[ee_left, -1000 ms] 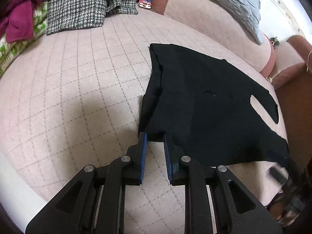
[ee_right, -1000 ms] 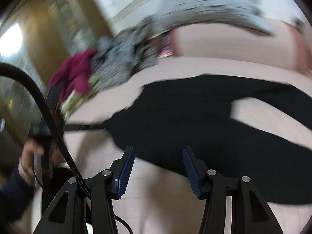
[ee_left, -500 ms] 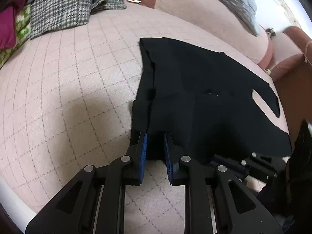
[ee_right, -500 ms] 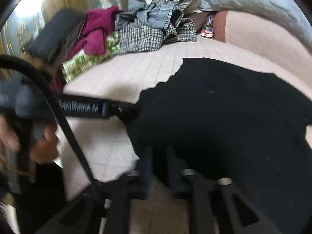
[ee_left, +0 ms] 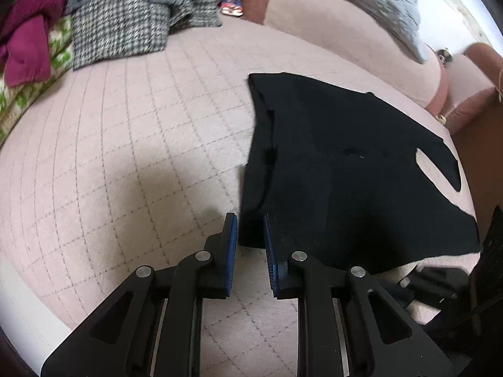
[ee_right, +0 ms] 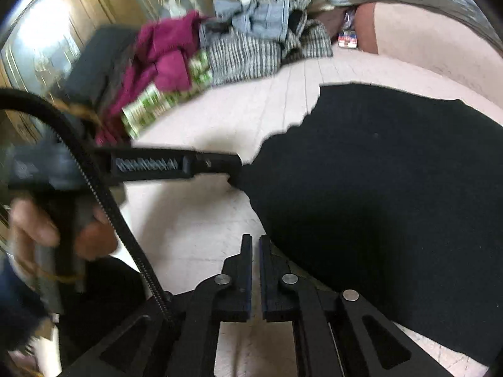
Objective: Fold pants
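Both grippers now pinch the black pants [ee_left: 345,169]: left gripper [ee_left: 250,235] unchanged, right gripper [ee_right: 255,257] newly closed (its view shows the left hand [ee_right: 47,229]).

Right wrist view: blurred by motion, most on its left side.
Left gripper [ee_right: 234,169]: seen from the side; its fingertips are hidden against the black pants [ee_right: 393,194].
Right gripper [ee_right: 255,245]: fingers nearly closed; whether cloth is held cannot be told.
Hand [ee_right: 47,229]: smeared, fingers not distinct.
Clothes pile [ee_left: 103,22]: cut off by the top and left edges in the left wrist view.
Small packet [ee_left: 232,4]: print too small to read.
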`<state>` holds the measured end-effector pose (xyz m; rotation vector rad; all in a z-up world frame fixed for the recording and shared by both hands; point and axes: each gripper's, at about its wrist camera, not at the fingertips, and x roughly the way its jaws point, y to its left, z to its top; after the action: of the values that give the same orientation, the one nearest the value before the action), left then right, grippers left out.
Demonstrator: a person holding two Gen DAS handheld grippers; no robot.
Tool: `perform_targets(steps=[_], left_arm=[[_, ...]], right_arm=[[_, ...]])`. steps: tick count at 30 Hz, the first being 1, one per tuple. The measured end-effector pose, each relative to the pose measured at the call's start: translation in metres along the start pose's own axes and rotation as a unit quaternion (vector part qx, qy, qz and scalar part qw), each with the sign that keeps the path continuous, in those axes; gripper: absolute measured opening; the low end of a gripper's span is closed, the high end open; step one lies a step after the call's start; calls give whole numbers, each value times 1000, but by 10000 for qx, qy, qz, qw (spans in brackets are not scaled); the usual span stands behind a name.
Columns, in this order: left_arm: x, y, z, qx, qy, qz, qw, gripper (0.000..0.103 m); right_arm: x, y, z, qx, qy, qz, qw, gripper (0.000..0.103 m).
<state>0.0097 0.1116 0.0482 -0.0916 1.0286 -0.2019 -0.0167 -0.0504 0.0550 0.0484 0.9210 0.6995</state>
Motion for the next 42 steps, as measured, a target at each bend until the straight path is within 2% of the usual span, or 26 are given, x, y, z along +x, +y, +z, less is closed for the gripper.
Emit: perform_targets(steps=[2,3,4,15,18,22,24,26,28,33,36,42], left_arm=[[0,-5,2,84,2,75,9999,16],[1,-9,3,134,3,128,9998,16],[1,-11,4,165,-11,130,9998,16],[9,-43,30,359,-21,-137,9993,16],[18,-56,44,626,97,-255,9977,16],[35,-73,72,912,198,-495,9944,17],[47,-84,91,1077,220,-483,9928,22],[58,-93,106,1254,219,-496,9906,38],[69,-98,119,1385,228,-444,9891,42],[103,-104,154,1571,403,-242,9865,42],[120,-107,169,1704,503,-247,9838,42],[151,-113,181,2171,572,-34,9745,42]], right_arm=[[-9,-4,3,-47,-38,-100,9999,24],[-16,-10,6,-15,-87,-111,9999,41],[-20,-14,8,9,-133,-139,9998,48],[-56,-79,43,216,-387,-698,9966,48],[-65,-108,53,79,-399,-991,9942,49],[-76,-151,72,-101,-312,-1583,9868,50],[-79,-175,84,-1,-249,-1688,9853,51],[-79,-195,96,51,-196,-1817,9831,57],[-79,-208,104,46,-156,-1926,9811,59],[-65,-227,124,-28,-68,-1850,9827,60],[-51,-230,132,-216,36,-1683,9855,64],[-19,-233,143,-608,401,-1478,9863,66]])
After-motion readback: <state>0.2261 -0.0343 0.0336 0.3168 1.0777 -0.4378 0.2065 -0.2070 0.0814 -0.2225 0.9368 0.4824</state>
